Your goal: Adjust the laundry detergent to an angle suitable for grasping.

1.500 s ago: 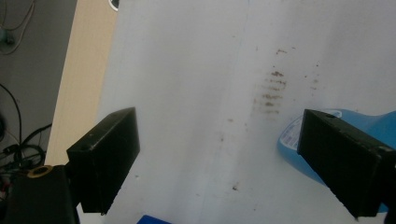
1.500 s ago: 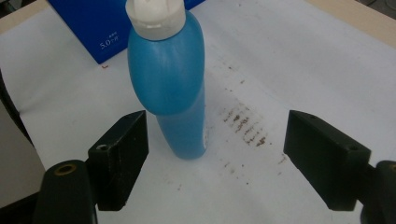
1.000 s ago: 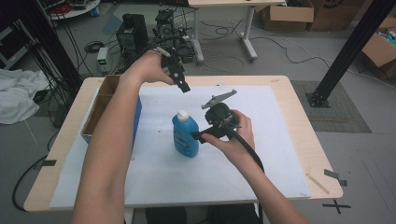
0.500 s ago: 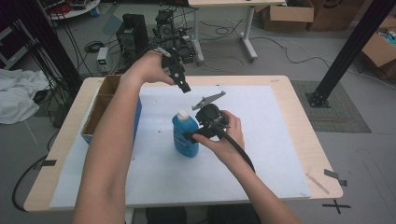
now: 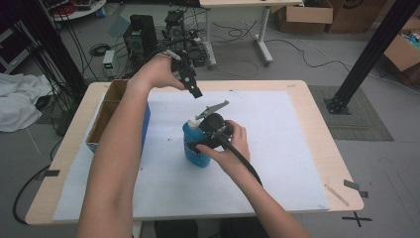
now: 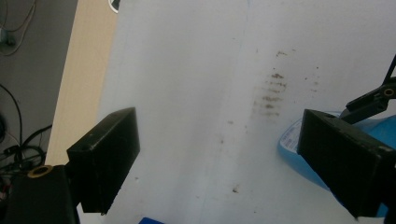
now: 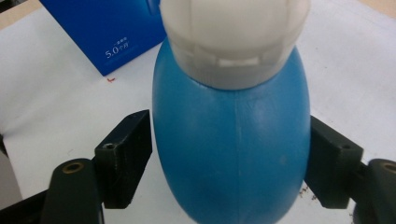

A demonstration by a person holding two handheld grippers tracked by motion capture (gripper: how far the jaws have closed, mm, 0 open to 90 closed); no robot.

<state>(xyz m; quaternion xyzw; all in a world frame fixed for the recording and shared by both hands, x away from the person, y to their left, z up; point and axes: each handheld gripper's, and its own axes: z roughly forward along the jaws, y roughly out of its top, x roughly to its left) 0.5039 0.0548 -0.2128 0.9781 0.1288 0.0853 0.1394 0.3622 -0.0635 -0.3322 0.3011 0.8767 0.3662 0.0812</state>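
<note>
Blue bottle (image 7: pixel 231 140) stands upright on the table (image 5: pixel 297 148), its belly straddled by the right tool (image 7: pixel 229 163); jaws have just been closing, pads about at its sides, grip unconfirmed. Left tool (image 6: pixel 233 158) hangs wide open and empty above.

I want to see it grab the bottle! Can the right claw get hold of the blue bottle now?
Probably yes. The right claw has just been closing, its jaws either side of the blue bottle; nothing lies between them and it.

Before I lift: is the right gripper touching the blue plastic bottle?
Cannot tell: in the right gripper view the right gripper straddles the blue plastic bottle, its jaws hugging both sides.
</note>
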